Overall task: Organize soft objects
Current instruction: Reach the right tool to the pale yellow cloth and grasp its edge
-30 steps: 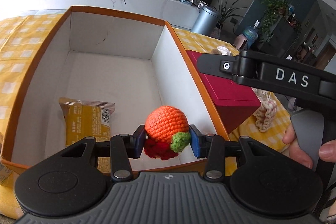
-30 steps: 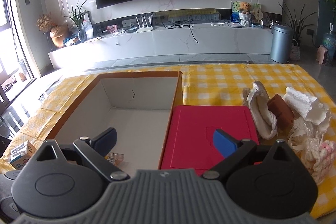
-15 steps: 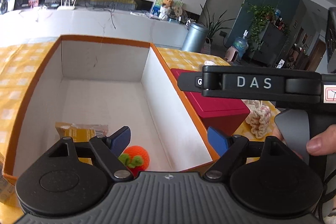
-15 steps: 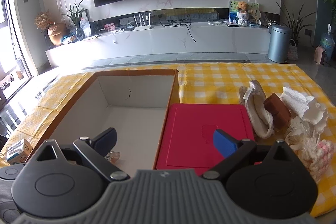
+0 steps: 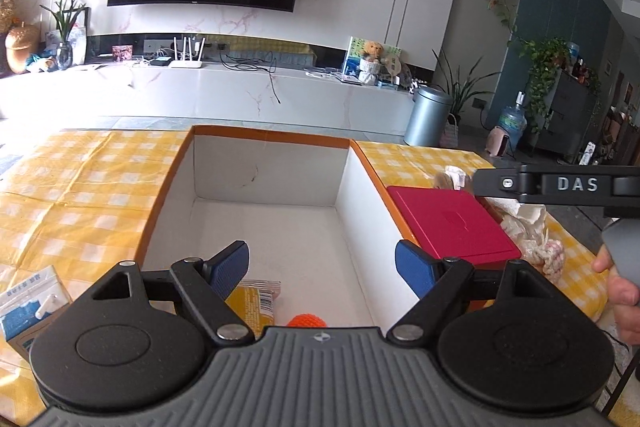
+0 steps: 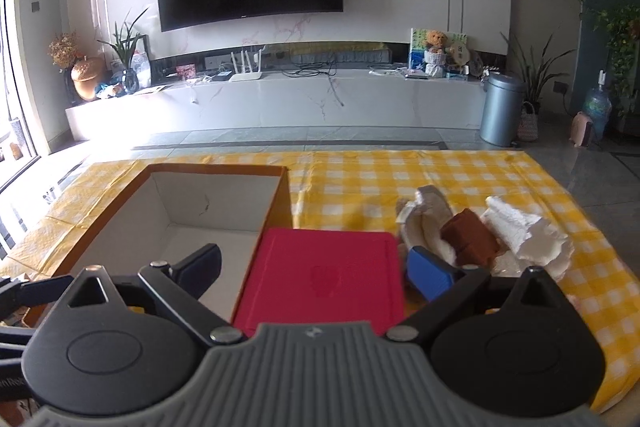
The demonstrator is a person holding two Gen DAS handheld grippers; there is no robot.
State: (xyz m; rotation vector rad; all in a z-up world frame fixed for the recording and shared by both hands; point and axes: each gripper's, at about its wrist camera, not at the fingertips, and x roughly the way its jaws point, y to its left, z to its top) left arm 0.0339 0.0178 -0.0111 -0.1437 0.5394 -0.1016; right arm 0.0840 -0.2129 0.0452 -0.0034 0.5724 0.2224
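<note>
An orange-rimmed cardboard box (image 5: 172, 179) with white inner walls sits on the yellow checked tablecloth; it also shows in the right wrist view (image 6: 280, 187). An orange crocheted toy (image 5: 307, 320) lies on the box floor at the near edge, mostly hidden by my left gripper's body, beside a yellow snack packet (image 5: 256, 301). My left gripper (image 5: 322, 267) is open and empty above the box. My right gripper (image 6: 316, 269) is open and empty above a red box (image 6: 328, 279). A pile of soft things lies to the right: white cloth (image 6: 528, 235), a brown piece (image 6: 470, 237), a beige pouch (image 6: 426, 223).
A small blue and white carton (image 5: 28, 303) stands on the cloth left of the cardboard box. The right gripper's arm marked DAS (image 5: 560, 185) crosses the left wrist view above the red box (image 5: 452, 227). A crocheted cream piece (image 5: 548, 259) lies by the hand.
My left gripper opened and let go of the orange crocheted toy, which dropped into the box. The left gripper then rose and tilted up. The right gripper shifted slightly right.
</note>
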